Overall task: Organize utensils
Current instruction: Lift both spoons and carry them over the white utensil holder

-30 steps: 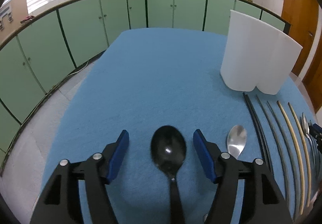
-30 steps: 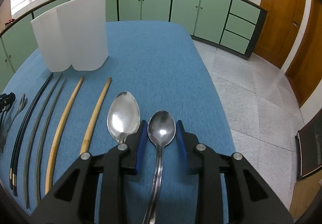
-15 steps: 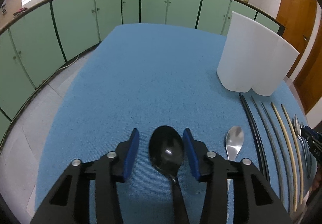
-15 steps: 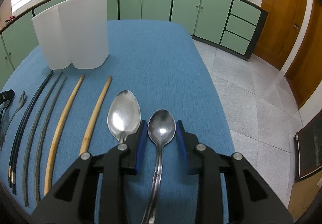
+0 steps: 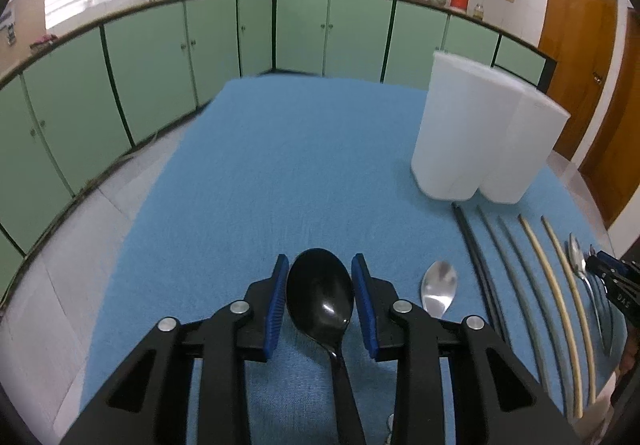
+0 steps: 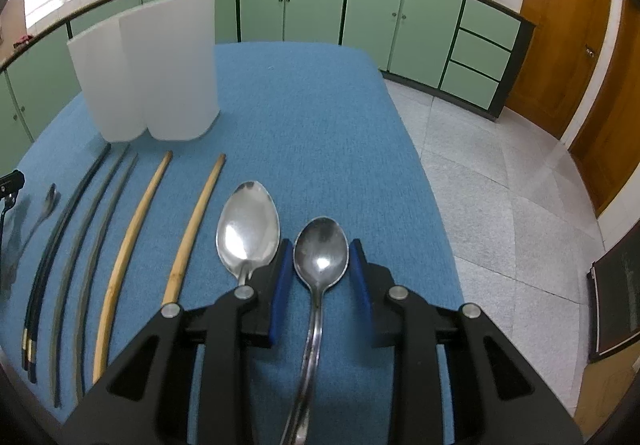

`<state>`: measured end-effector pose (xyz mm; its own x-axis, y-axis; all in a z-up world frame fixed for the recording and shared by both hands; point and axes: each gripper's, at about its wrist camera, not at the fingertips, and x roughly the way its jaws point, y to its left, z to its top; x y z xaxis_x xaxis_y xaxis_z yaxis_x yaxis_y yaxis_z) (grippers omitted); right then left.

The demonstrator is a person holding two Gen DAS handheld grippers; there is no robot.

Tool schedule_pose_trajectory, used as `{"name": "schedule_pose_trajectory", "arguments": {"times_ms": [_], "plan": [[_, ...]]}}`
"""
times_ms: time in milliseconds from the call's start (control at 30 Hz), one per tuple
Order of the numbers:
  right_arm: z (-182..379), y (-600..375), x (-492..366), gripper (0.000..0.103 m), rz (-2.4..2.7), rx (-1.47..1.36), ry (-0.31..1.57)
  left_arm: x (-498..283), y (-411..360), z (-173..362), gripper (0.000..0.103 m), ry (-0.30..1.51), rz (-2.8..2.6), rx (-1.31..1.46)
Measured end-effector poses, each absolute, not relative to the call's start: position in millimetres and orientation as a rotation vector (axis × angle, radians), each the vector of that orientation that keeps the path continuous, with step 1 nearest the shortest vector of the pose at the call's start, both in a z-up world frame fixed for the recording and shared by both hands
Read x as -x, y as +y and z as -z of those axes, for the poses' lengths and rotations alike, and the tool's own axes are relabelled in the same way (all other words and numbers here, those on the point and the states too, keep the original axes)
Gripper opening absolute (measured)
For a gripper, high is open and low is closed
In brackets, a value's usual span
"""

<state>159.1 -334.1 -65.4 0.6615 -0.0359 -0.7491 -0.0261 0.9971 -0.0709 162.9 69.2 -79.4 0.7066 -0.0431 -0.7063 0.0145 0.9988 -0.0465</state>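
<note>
Nearest the left wrist camera, the left gripper (image 5: 320,309) has its blue-padded jaws drawn in against the bowl of a glossy black plastic spoon (image 5: 320,295); whether they truly clamp it, I cannot tell. Likewise the right gripper (image 6: 320,285) brackets a small steel spoon (image 6: 321,251), jaws close but seemingly not touching. Beside it lie a larger steel spoon (image 6: 248,225), two pale bamboo chopsticks (image 6: 192,229), and dark chopsticks (image 6: 64,237), all flat on the blue cloth-covered table (image 6: 304,117). Beyond them stands the white two-compartment plastic holder (image 6: 152,69); its inside is hidden, so as far as I can judge the sorting is barely begun. Open cloth stretches behind; the table's right edge drops off just beside the small spoon.
</note>
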Motion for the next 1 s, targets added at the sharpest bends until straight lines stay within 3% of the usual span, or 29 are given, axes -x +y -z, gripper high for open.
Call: {"name": "schedule_pose_trajectory", "arguments": {"times_ms": [600,1000], "plan": [[-20,-352,-115,0.027,-0.101,-0.005,0.524,-136,68,24,0.032,0.548,0.024,0.064],[-92,-331,-176,0.027,-0.148,-0.05,0.273,-184,48,-56,0.032,0.302,0.079,0.068]]}}
